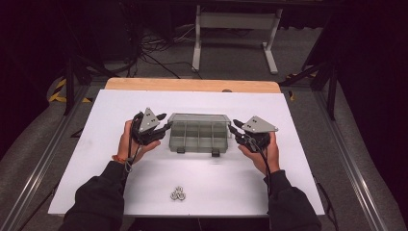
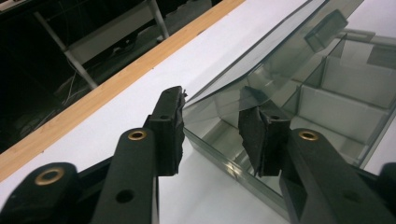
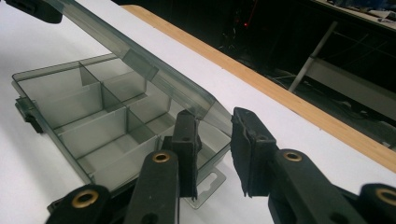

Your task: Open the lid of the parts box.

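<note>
- The left tongs (image 1: 161,126) are at the left end of the clear plastic box (image 1: 198,134), in the middle of the high view. In the left gripper view the two tips stand apart, one on each side of the lifted lid (image 2: 261,60) corner, and neither pad presses the plastic.
- Risk on this side: I think the lid rests on one pad only. If the left hand rises faster than the other, the thin lid can twist or slide off and fall shut.
- The box stands in the centre of the white bench (image 1: 110,144), with its two dark latches (image 1: 215,153) toward the lower edge of the frame. Its lid is half raised, hinged at the far side.
- Inside, the dividers make two rows of small compartments. All the compartments that I can see are empty.
- Some small metal pieces (image 1: 178,194) lie loose on the bench, lower centre of the high view, well apart from the box. A careless sleeve could push them off.
- The right tongs (image 1: 235,129) are at the right end of the box. In the right gripper view the tips are apart around the lid corner (image 3: 205,105), not clamped on it.
- Risk here: the box is light, so a push upward may lift or drag the whole box instead of opening it.
</note>
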`<state>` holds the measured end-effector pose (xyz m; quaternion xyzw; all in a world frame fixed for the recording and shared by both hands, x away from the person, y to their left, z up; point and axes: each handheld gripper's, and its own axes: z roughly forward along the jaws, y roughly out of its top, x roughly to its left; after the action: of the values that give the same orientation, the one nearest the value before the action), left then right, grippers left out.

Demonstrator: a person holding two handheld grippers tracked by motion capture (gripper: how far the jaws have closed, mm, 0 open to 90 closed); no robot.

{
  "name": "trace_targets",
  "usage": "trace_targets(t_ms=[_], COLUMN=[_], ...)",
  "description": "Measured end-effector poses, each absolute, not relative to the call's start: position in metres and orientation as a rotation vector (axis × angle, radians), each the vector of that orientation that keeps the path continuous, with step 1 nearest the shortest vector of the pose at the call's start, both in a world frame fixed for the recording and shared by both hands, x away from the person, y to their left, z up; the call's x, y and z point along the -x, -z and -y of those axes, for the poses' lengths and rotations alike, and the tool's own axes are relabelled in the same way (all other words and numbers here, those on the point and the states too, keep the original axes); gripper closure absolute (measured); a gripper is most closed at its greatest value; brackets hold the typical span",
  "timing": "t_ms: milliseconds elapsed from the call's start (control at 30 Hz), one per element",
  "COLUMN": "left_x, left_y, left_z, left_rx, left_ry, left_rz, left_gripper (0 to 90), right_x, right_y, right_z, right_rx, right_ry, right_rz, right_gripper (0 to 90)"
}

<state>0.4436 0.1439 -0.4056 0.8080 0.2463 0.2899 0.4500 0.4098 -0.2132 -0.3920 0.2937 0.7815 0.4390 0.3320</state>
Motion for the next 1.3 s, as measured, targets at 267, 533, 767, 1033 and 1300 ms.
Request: trace_targets(t_ms=[267, 533, 767, 1033, 1300], left_x=[-0.450, -0.458, -0.465, -0.474, -0.482], left_y=[0.398, 0.389, 0.386, 0.380, 0.379], left_z=[-0.142, -0.139, -0.136, -0.134, -0.133], left_rx=[-2.002, -2.009, -2.000, -1.998, -1.984], left_ry=[-0.713, -0.698, -0.696, -0.703, -0.693], left_rz=[-0.598, -0.600, -0.618, -0.630, -0.664], left_gripper=[66.3, 71.0, 70.7, 72.4, 73.4], right_x=[-0.418, -0.427, -0.435, -0.444, -0.454], right_y=[0.383, 0.376, 0.370, 0.366, 0.364], right_z=[0.212, 0.216, 0.215, 0.212, 0.210], right_rx=[-0.777, -0.814, -0.833, -0.867, -0.896], right_ry=[-1.142, -1.155, -1.166, -1.186, -1.203], right_rz=[-2.045, -2.052, -2.043, -2.023, -1.996], right_gripper=[73.0, 74.7, 75.4, 78.3, 80.5])
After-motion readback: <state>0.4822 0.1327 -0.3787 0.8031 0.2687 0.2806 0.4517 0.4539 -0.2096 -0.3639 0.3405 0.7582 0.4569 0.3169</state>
